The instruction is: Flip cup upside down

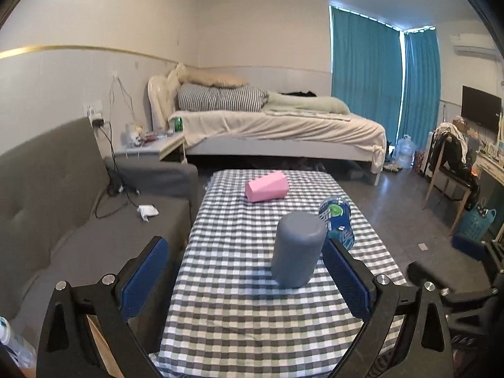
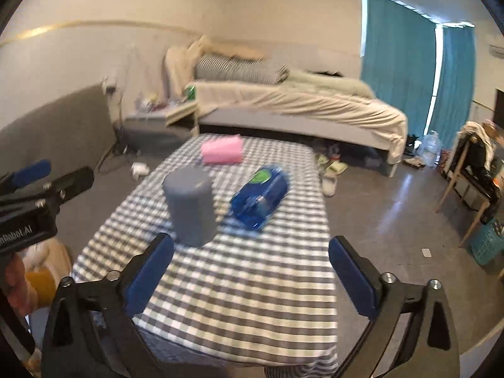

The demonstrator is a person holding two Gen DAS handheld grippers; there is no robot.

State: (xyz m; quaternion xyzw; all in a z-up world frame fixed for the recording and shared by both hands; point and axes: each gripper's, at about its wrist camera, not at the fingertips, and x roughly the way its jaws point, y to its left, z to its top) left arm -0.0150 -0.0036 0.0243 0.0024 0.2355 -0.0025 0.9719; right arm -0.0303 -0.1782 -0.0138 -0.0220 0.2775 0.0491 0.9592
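grey cup [image 1: 297, 249] stands on the checked counter [image 1: 239, 315], closed flat end up, near the blue packet [image 1: 336, 222]. likely light, rigid plastic, smooth-walled; best gripped mid-wall across the sides. left gripper [image 1: 245, 280] wide, empty, cup just ahead between its fingers, untouched. right gripper [image 2: 252, 275] wide, empty.
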